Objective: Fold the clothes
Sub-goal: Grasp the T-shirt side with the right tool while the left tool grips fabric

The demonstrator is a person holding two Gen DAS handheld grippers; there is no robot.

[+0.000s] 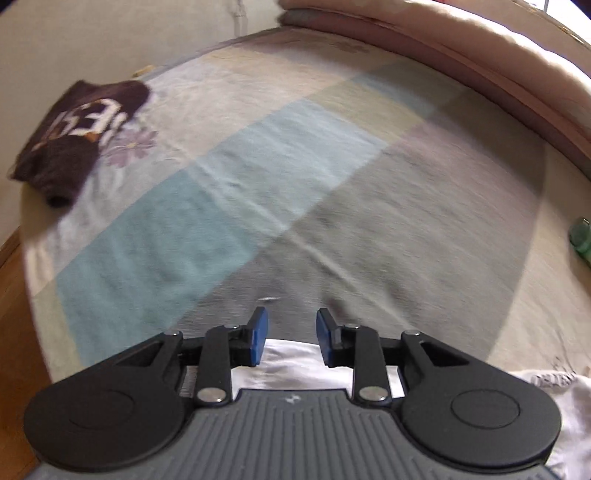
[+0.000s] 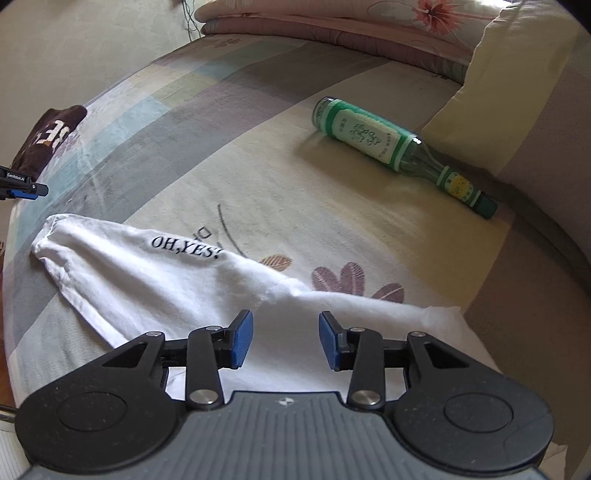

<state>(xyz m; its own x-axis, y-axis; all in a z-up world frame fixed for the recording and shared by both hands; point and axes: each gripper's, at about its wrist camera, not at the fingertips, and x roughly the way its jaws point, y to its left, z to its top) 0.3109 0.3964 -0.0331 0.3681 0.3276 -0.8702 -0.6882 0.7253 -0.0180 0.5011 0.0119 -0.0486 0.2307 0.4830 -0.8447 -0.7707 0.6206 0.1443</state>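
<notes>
Bedsheet [image 2: 229,173] with pastel checks and purple flowers covers the whole bed, pink quilt [image 2: 295,26] folded along the far edge. White shirt [image 2: 155,291] printed "OH,YES?" lies crumpled near the front edge, right under both tools. Brown shirt [image 1: 77,136] with white letters sits folded at the far left corner, well apart from it. Green glass bottle [image 2: 399,151] lies on its side toward the right, beside a pale yellow pillow [image 2: 513,92]. Right gripper [image 2: 286,339] hangs over the white fabric, jaws spread wide, holding nothing. Left gripper [image 1: 291,341] is at the shirt's edge, also gaping and empty.
</notes>
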